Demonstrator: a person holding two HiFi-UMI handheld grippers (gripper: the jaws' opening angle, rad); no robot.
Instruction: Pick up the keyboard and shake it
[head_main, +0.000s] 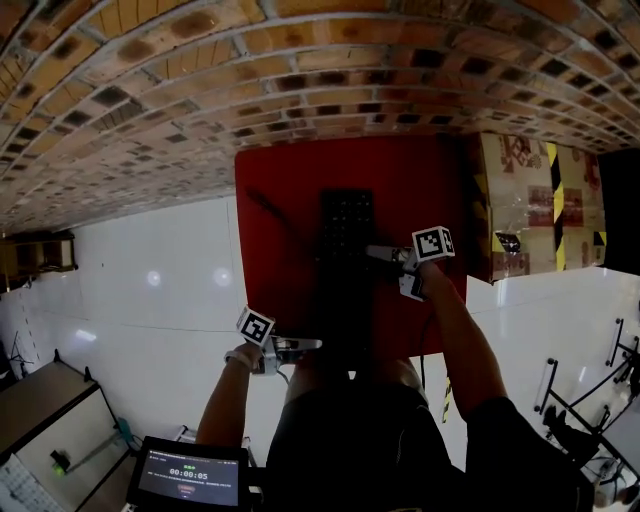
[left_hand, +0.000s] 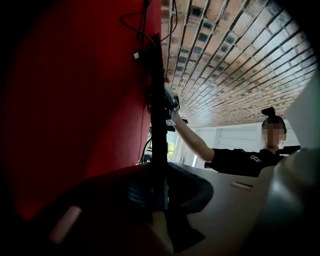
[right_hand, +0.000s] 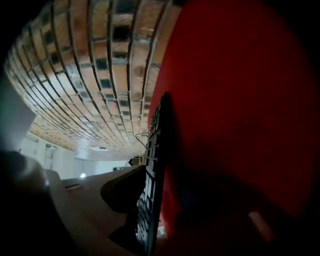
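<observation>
The keyboard (head_main: 346, 235) is seen midway on the red desk (head_main: 275, 190), its near end clamped by the left claw (head_main: 303, 345), its side edge straddled by the wide-spread right claw (head_main: 380, 255).

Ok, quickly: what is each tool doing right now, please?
Left tool: closed on the keyboard edge.
Right tool: open, with the keyboard edge inside it but not gripped.

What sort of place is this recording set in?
Likely an indoor studio or lab space, not a home: a brick wall, a glossy white floor, and hazard-taped cardboard boxes beside the red table with the keyboard.
</observation>
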